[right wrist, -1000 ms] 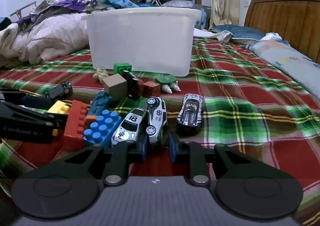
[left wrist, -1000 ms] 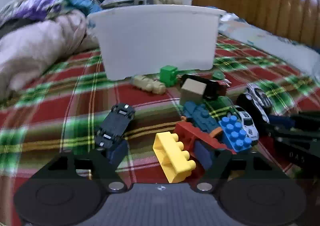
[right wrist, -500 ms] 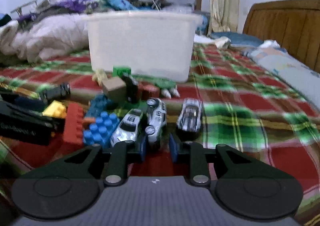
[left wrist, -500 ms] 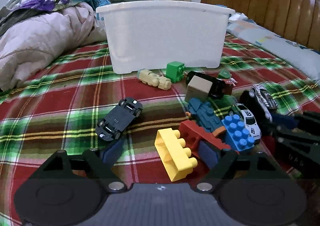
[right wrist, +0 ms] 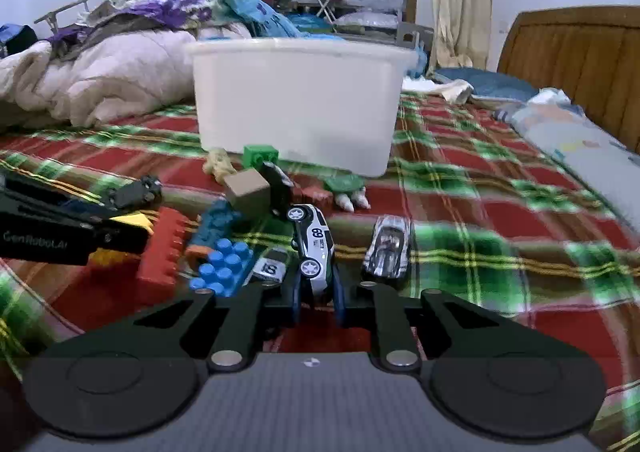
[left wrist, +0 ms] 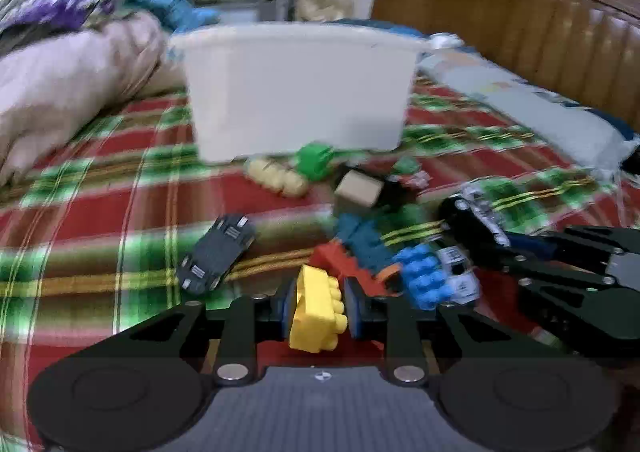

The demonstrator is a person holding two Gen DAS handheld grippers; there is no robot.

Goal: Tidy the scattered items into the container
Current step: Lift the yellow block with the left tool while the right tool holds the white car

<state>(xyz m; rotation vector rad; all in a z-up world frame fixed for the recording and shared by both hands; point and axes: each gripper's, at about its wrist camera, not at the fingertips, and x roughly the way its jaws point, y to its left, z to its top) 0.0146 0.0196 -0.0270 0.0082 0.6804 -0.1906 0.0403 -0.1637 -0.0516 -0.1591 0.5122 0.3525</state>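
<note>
The white plastic container (left wrist: 296, 91) (right wrist: 296, 103) stands on the plaid bed beyond a heap of toys. My left gripper (left wrist: 320, 302) has its jaws closing on a yellow brick (left wrist: 316, 326), and both blue pads press its sides just above the blanket. My right gripper (right wrist: 317, 292) is shut on the rear of a white toy car marked 69 (right wrist: 314, 248), which stands nose-up between the pads. The left gripper's fingers (right wrist: 120, 236) show at the left of the right wrist view, with the yellow brick (right wrist: 134, 221) in them.
Loose toys lie around: a black car (left wrist: 218, 254), a blue brick (right wrist: 224, 268), a red brick (right wrist: 160, 252), a silver car (right wrist: 388, 248), a car marked 18 (right wrist: 270, 268), a tan cube (right wrist: 248, 187) and a green block (right wrist: 260, 155). Bedding (right wrist: 100, 79) is piled left, with a wooden headboard (right wrist: 580, 51) on the right.
The left jaws went from wide open to closed on the yellow brick and rose a little. The right jaws closed on the white car, which now stands nose-up.
</note>
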